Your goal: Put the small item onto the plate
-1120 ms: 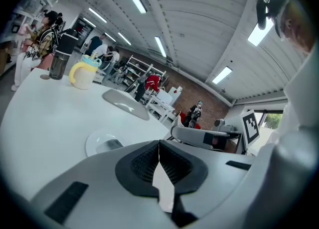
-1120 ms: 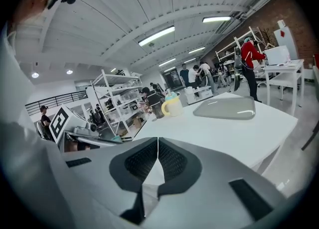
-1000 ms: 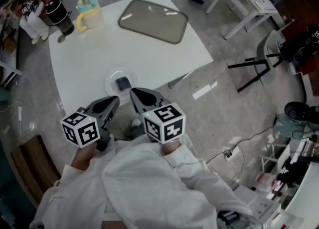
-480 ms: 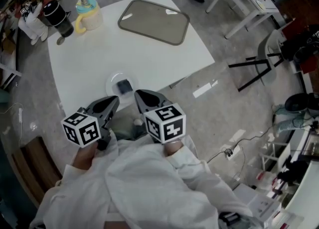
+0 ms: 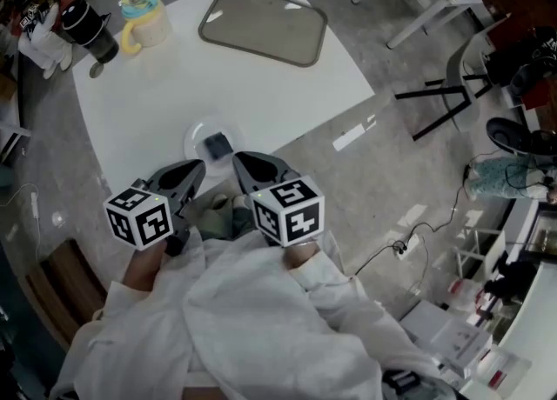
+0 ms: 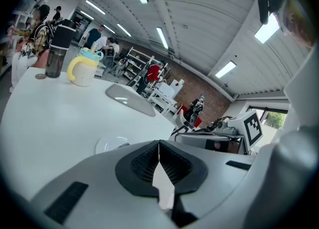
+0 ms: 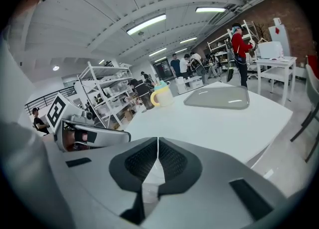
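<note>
On the head view's white table [image 5: 174, 94], a clear round plate [image 5: 193, 139] sits near the front edge. The small dark item [image 5: 216, 143] — perhaps a flat square piece, too small to be sure — lies on it. The left gripper [image 5: 197, 169] and right gripper [image 5: 238, 162] hover side by side just short of the plate. Farther back stand a grey tray [image 5: 264, 26], a yellow mug [image 5: 141, 29] and a dark tumbler [image 5: 87, 29]. The left gripper view shows its jaws meeting with nothing between them. The right gripper view shows the same — pads pressed together, empty.
</note>
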`<state>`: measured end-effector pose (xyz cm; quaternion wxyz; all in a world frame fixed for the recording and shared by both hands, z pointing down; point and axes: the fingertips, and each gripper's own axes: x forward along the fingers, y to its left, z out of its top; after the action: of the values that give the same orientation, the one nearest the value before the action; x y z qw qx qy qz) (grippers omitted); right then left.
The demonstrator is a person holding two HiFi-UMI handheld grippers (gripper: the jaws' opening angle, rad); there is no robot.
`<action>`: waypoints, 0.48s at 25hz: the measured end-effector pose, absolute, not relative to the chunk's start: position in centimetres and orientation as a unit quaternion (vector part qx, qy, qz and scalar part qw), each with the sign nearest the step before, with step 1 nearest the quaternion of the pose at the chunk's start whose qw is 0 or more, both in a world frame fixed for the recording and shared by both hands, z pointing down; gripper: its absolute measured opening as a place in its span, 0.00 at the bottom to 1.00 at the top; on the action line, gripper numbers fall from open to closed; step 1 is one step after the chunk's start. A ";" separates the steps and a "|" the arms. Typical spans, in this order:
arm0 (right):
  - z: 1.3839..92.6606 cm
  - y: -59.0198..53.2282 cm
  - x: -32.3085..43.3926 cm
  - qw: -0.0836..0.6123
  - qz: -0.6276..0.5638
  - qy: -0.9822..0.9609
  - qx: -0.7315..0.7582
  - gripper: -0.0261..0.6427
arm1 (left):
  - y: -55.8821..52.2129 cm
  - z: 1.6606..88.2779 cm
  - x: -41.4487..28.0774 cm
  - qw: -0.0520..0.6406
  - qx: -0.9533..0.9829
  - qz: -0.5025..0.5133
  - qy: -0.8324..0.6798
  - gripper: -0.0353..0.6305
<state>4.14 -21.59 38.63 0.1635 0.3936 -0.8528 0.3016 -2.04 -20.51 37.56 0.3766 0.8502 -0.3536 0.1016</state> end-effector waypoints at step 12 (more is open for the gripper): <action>40.2 -22.7 2.7 0.181 0.319 -0.847 0.385 0.06 | -21.6 39.9 -4.3 0.404 0.833 0.117 -0.359 0.07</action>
<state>2.69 -22.67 40.21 0.1813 0.3851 -0.8468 0.3190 -4.34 -21.60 39.88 0.4038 0.8334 -0.3588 0.1171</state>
